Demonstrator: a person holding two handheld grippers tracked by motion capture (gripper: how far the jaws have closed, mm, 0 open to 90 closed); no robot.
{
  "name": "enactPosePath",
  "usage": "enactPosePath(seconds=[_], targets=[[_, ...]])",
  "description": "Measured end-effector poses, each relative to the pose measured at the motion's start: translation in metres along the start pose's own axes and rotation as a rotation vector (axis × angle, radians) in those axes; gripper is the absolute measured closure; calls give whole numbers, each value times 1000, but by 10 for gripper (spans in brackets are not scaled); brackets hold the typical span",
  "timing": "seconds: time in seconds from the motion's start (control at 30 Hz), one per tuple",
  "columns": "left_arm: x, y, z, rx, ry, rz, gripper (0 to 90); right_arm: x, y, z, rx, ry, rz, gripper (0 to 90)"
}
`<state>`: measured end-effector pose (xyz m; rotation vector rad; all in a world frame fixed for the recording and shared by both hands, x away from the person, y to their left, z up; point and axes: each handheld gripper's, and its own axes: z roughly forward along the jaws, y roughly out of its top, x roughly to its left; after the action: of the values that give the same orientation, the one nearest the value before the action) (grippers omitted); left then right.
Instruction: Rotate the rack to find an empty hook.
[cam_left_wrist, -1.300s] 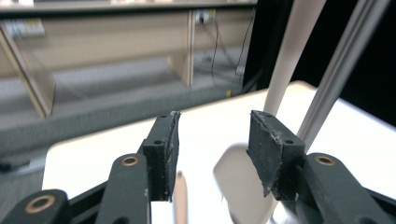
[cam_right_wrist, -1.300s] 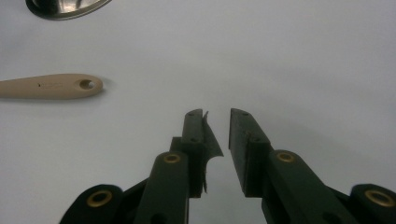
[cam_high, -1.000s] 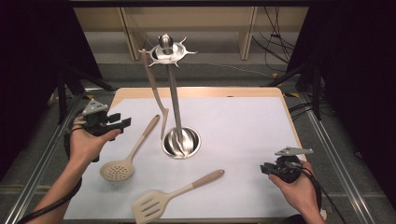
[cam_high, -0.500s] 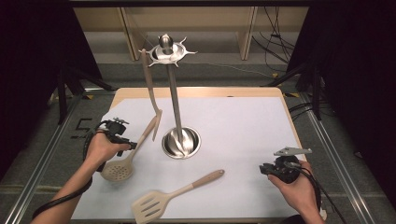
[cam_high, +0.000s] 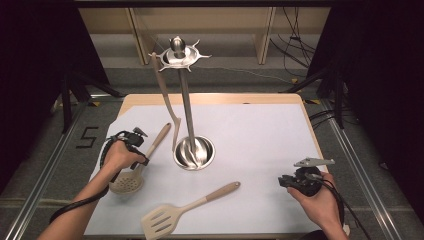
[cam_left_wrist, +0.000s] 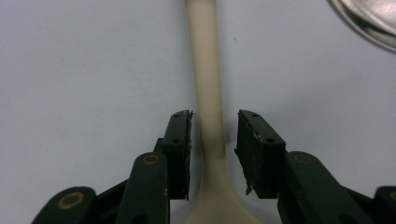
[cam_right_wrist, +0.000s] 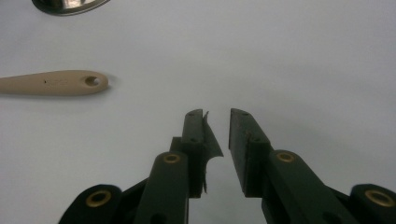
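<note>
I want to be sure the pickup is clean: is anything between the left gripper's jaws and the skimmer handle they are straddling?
Nothing visible. In the left gripper view the left gripper has a jaw on each side of the skimmer handle, its jaws having just been closing, with a slim gap left on each side. The stand base lies off to one side.

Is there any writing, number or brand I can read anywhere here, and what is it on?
"5": a black numeral marked on the grey floor left of the table.
A faint stamped mark on the beige handle of the slotted turner, beside its hanging hole, is too small to read.
Nothing else carries text.
</note>
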<state>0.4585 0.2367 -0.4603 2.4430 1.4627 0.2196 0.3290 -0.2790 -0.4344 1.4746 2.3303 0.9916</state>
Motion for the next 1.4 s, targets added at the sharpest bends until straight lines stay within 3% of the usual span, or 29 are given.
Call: enactPosePath(seconds=[0.13,0.2,0.23,0.27,0.33,0.43,0.5,0.53,0.57,0.67,0.7,0.77,0.83,0.87,0.97,1.0,1.07,1.13,1.17,1.23,1.27,1.3,1.33,1.37,1.4], targets=[[-1,1,4,28,-9,9,667,0,0,0,3,-5,-4,762],[-2,1,5,9,4,10,688,0,0,0,0,-4,0,763],[-7,0,6,11,-4,-47,694,0,0,1,-2,-6,1,763],[-5,1,5,19,4,-10,700,0,0,1,-2,-4,1,762],[-7,0,6,14,2,-44,723,1,0,0,2,-1,3,762],[-5,-1,5,8,2,-55,759,-1,0,1,-11,-5,-20,763],[-1,0,5,6,7,-24,766,-1,0,1,-13,-9,-19,763],[-3,-1,5,7,-2,-61,768,0,0,-1,2,-49,-28,763],[-2,-1,5,7,2,-50,769,0,0,-1,2,-49,-24,763],[-3,-2,4,0,-1,-70,773,1,0,-1,5,-46,-19,763],[1,-2,4,2,-6,-29,776,1,0,-1,3,-51,-27,763],[2,-3,2,32,-1,-18,778,1,0,-1,4,-52,-17,762],[2,-6,3,4,6,-11,779,1,0,-2,8,-51,-13,762],[-2,-9,2,11,2,-57,779,1,0,-2,13,-50,-4,762],[-1,-16,-1,12,-6,-71,780,1,0,-2,8,-51,-11,762],[1,-18,-4,29,-7,-44,780,1,0,-2,13,-52,-5,762],[0,-24,-5,22,-11,-59,781,0,-1,-1,2,-50,-21,763],[1,-30,-8,29,-10,-36,781,1,0,-1,5,-52,-25,763],[3,-32,-8,24,-8,-4,780,1,0,-1,4,-53,-26,763],[2,-38,-10,26,-11,-19,780,2,0,-1,21,-25,0,763],[5,-40,-11,25,-8,23,780,3,0,-1,21,-50,1,763],[5,-42,-12,30,-9,25,781,4,0,-1,19,-54,0,763],[3,-46,-12,23,-11,-9,780,4,-1,0,4,-53,5,763],[4,-47,-13,24,-10,15,780,3,0,0,-4,-52,-13,763],[2,-50,-12,7,-7,-24,780,2,0,1,-8,-53,-19,763]])
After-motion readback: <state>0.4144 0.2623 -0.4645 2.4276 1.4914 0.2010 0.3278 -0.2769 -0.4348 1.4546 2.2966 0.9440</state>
